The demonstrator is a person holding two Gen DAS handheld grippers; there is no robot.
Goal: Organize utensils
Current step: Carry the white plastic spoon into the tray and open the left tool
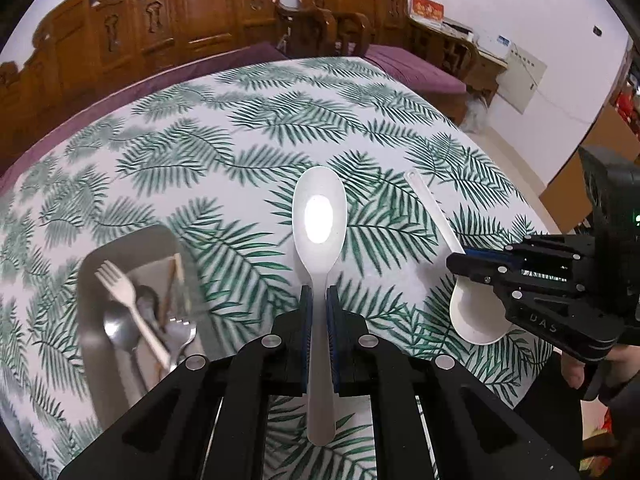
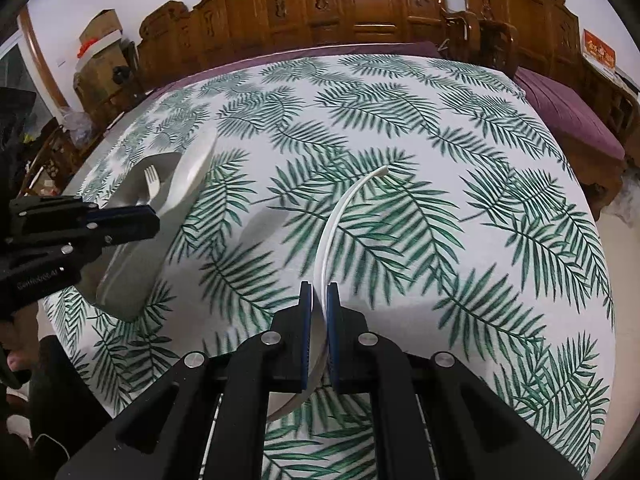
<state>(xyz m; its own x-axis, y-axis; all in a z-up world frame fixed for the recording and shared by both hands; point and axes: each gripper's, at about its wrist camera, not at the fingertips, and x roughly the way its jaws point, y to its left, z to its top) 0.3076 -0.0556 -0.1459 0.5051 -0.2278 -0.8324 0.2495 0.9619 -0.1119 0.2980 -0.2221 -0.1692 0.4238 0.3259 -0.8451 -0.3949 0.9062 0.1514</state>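
Observation:
My left gripper (image 1: 319, 300) is shut on the handle of a white rice paddle (image 1: 319, 216), held above the table, bowl pointing away. My right gripper (image 2: 319, 300) is shut on a second white spoon (image 2: 340, 216), gripped near its bowl with the thin handle curving away. In the left wrist view the right gripper (image 1: 460, 260) sits at right holding that spoon (image 1: 478, 316). In the right wrist view the left gripper (image 2: 148, 220) holds the paddle (image 2: 188, 176) over the tray. A grey metal tray (image 1: 92, 320) at lower left holds a white fork (image 1: 124, 292), a metal spoon (image 1: 118, 328) and other utensils.
The table (image 1: 240, 128) wears a palm-leaf cloth. Carved wooden benches (image 1: 180, 12) with purple cushions stand behind it. Cardboard boxes (image 2: 100, 40) stand at far left in the right wrist view. A person's hand (image 1: 576, 368) shows at right.

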